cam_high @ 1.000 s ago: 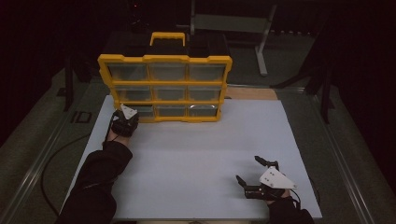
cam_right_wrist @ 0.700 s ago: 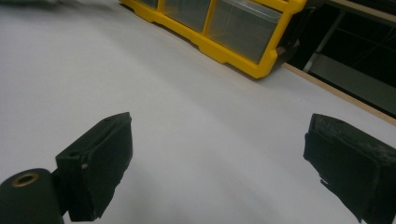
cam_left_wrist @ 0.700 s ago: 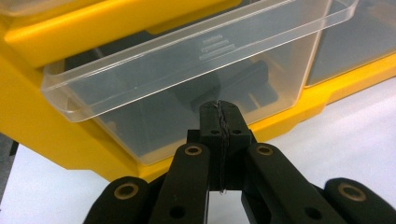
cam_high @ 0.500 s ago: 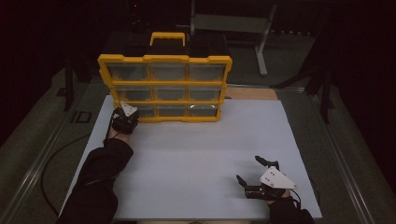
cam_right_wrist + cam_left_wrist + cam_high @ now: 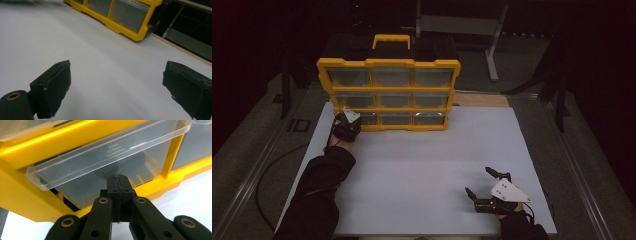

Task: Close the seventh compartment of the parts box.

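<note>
Drawer (image 5: pixel 100 167), clear plastic, bottom-left slot of yellow organizer cabinet (image 5: pixel 388 93), sits slightly pulled out at cabinet's lower left corner, far side of white surface (image 5: pixel 422 165). Left claw (image 5: pixel 346 125) right at that drawer front, jaws pressed fully together with nothing between them, tips just below the drawer lip in left gripper view. Right claw (image 5: pixel 486 184) well apart, near front right of surface, jaws spread wide, empty, hovering low over bare white.
</note>
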Demonstrator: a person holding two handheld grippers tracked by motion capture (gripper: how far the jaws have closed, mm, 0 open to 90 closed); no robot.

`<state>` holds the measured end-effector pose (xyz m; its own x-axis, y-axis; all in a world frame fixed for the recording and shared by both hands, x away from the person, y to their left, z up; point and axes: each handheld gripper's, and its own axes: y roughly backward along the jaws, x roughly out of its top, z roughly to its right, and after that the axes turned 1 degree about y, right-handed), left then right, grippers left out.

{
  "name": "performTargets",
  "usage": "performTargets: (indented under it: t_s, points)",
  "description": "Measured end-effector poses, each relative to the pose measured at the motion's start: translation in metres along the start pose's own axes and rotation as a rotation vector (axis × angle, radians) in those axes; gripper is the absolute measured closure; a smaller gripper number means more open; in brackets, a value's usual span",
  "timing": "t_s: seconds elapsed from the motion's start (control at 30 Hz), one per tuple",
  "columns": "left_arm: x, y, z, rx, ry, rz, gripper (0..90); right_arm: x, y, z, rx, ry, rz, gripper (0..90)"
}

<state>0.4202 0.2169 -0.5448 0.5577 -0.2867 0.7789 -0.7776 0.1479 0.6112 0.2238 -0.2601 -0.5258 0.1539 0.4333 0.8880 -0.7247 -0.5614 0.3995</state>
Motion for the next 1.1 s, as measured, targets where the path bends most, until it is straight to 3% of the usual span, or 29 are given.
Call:
performTargets:
  t_s: [0.47,0.63,0.87,0.9,1.1]
  points:
    - [-0.006,0.004,0.005,-0.028,0.030,-0.018,89.1,0.000,0.001,0.000,-0.004,0.003,0.001,8.0]
    - [-0.007,0.012,0.003,-0.046,0.058,0.003,87.2,0.000,0.000,0.000,-0.003,0.005,-0.002,8.0]
    - [-0.007,0.019,0.003,-0.027,0.054,0.007,77.5,0.000,0.001,-0.001,-0.003,0.007,-0.003,8.0]
    - [-0.007,0.019,0.003,-0.025,0.057,0.009,72.7,0.000,0.001,-0.001,-0.003,0.008,-0.002,8.0]
    - [-0.008,0.022,0.003,-0.061,0.068,-0.018,57.1,0.000,0.001,-0.001,-0.004,0.008,-0.002,8.0]
